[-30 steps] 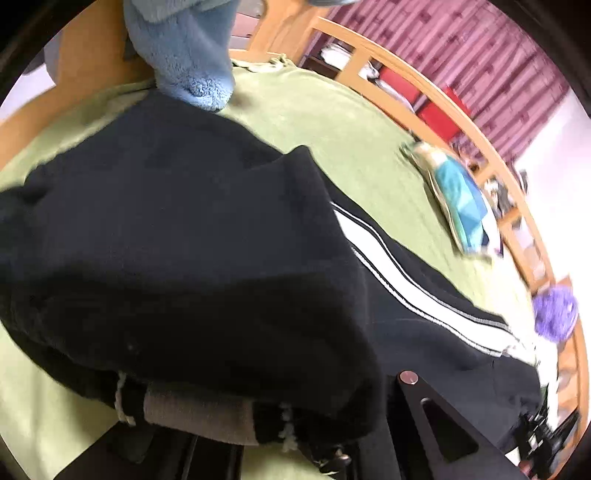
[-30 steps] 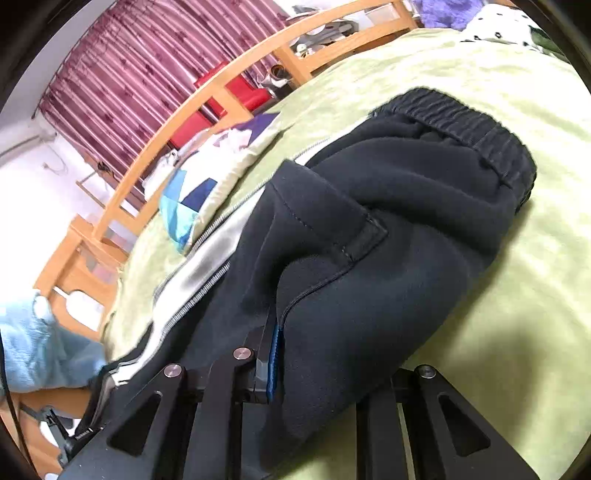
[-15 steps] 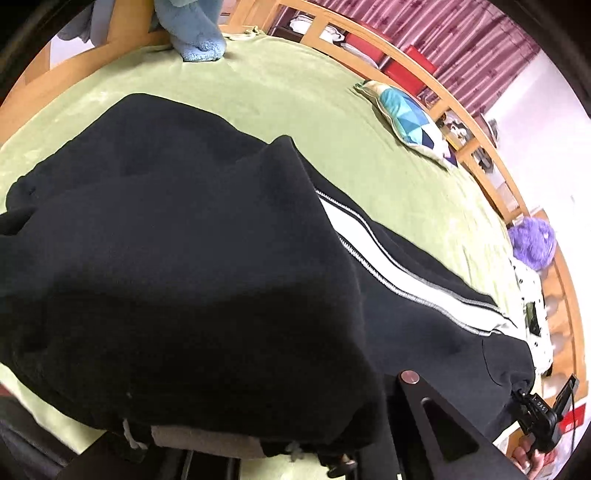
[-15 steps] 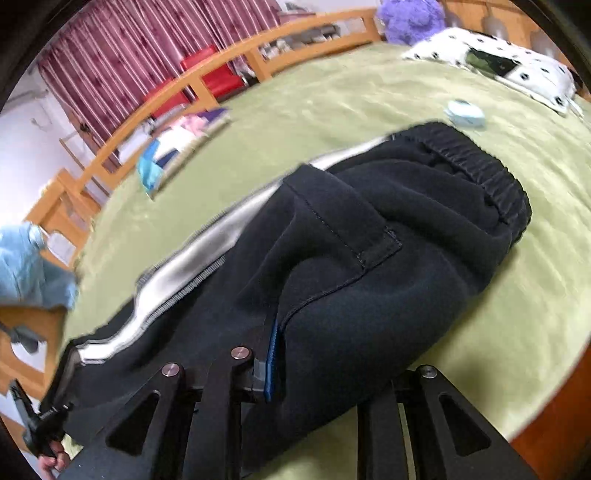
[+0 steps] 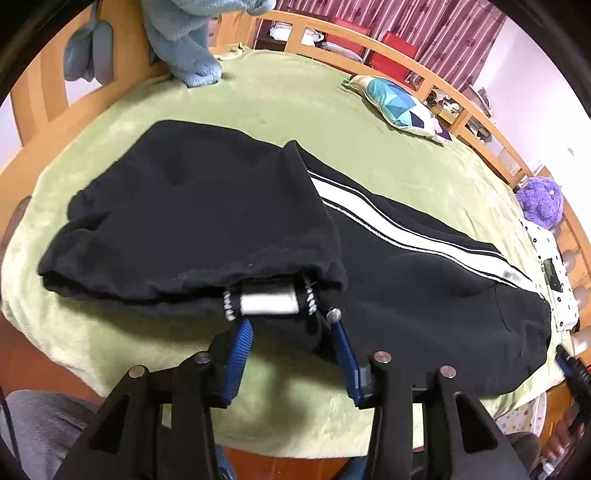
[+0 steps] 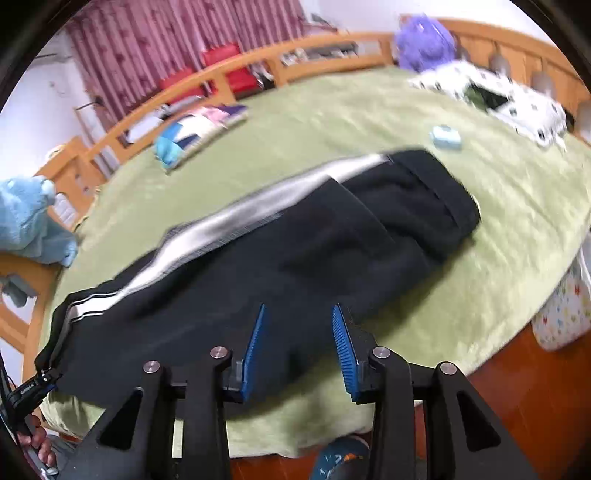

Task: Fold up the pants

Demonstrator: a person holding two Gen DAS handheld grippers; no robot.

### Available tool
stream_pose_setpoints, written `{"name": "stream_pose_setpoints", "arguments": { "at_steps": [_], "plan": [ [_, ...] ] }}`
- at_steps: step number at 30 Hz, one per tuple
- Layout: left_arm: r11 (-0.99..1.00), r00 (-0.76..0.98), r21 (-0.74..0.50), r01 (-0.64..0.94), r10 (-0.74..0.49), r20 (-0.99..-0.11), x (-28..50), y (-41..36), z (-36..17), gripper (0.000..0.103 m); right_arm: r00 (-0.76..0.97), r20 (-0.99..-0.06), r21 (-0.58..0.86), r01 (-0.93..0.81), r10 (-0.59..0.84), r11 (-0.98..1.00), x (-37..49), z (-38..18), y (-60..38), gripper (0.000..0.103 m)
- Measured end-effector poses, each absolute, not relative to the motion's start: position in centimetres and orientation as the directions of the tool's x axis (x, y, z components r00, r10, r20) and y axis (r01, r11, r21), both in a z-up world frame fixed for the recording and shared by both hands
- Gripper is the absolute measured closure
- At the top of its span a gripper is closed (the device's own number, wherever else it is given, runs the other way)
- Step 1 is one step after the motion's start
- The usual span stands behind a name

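Nearest the onlooker, the left gripper (image 5: 288, 332) stands with its blue-padded jaws apart, straddling a bunched black hem beside the white-and-black ribbed cuff (image 5: 267, 303); whether the pads touch cloth cannot be told. The right gripper (image 6: 299, 332) likewise has its jaws apart, hovering over the near edge of the garment and clamped on nothing.

The black fleece track pants with a white side stripe (image 5: 406, 280) lie lengthwise along the near edge of the bed, on the green plush blanket (image 5: 295, 103). One end is already doubled back over the rest, so the fold appears partly done; the elastic waistband (image 6: 436, 192) sits at the far right end in the right wrist view, which is motion-blurred.

Judged advice for this step: let the cloth settle flat before regrasping, take both layers at the folded edge rather than the cuff alone, and keep the white stripe (image 5: 399, 229) straight as an alignment guide, lest the upper layer slide off the near edge.

Farther off: a small pale-blue packet (image 6: 446, 137) just beyond the waistband, a geometric blue-and-white cushion (image 5: 399, 107), a light-blue plush toy (image 5: 184, 44), a purple fuzzy toy (image 5: 541, 199), a black-dotted white pillow (image 6: 517, 99), the curved wooden bed rail (image 5: 424, 74) and maroon curtains (image 5: 424, 18)
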State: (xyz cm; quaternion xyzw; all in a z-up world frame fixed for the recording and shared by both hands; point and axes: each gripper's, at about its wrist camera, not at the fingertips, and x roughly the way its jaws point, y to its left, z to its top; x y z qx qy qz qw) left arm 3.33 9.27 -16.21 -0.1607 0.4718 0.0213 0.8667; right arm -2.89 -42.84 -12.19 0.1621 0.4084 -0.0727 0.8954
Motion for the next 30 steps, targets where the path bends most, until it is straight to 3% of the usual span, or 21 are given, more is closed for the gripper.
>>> {"name": "stream_pose_setpoints", "arguments": {
  "at_steps": [7, 11, 14, 20, 21, 22, 23, 24, 26, 30],
  "plan": [
    [0.966, 0.619, -0.188, -0.179, -0.038, -0.784, 0.2, 10.4, -15.0, 0.038, 0.704, -0.71, 0.206, 0.166, 0.031, 0.964, -1.4, -11.0, -39.2, 0.066],
    [0.978, 0.629, -0.162, -0.132, -0.043, -0.776, 0.4, 9.6, -15.2, 0.033, 0.732, -0.677, 0.253, 0.133, 0.077, 0.958, -0.9, -12.4, -38.0, 0.066],
    [0.988, 0.64, -0.102, -0.117, -0.004, -0.769, 1.0, 8.6, -15.3, 0.031, 0.699, -0.711, 0.248, 0.147, 0.076, 0.958, -0.5, -13.2, -37.6, 0.066],
    [0.988, 0.628, 0.057, -0.142, 0.135, -0.767, 3.5, 6.8, -16.4, 0.027, 0.712, -0.699, 0.255, 0.165, 0.063, 0.953, -0.7, -13.1, -38.1, 0.066],
    [0.987, 0.628, 0.078, -0.143, 0.151, -0.764, 3.8, 6.7, -16.6, 0.03, 0.706, -0.706, 0.252, 0.17, 0.061, 0.953, -0.6, -13.3, -38.0, 0.066],
    [0.983, 0.636, 0.102, -0.152, 0.176, -0.751, 4.1, 6.9, -16.5, 0.048, 0.701, -0.711, 0.249, 0.173, 0.059, 0.953, -0.7, -13.4, -38.0, 0.066],
    [0.983, 0.643, 0.102, -0.153, 0.178, -0.745, 4.3, 7.1, -16.4, 0.055, 0.697, -0.715, 0.245, 0.174, 0.056, 0.954, -0.7, -13.4, -38.0, 0.066],
    [0.989, 0.653, 0.069, -0.131, 0.138, -0.745, 4.5, 7.7, -16.1, 0.073, 0.696, -0.716, 0.239, 0.178, 0.05, 0.955, -0.8, -13.4, -38.0, 0.066],
    [0.993, 0.667, 0.017, -0.118, 0.092, -0.74, 5.3, 9.3, -15.0, 0.078, 0.698, -0.715, 0.229, 0.186, 0.036, 0.956, -1.1, -13.4, -38.3, 0.066],
    [0.972, 0.724, 0.071, -0.223, 0.214, -0.656, 7.5, 13.4, -11.5, 0.079, 0.703, -0.711, 0.226, 0.204, 0.018, 0.953, -1.7, -13.1, -39.0, 0.066]
  ]
}}
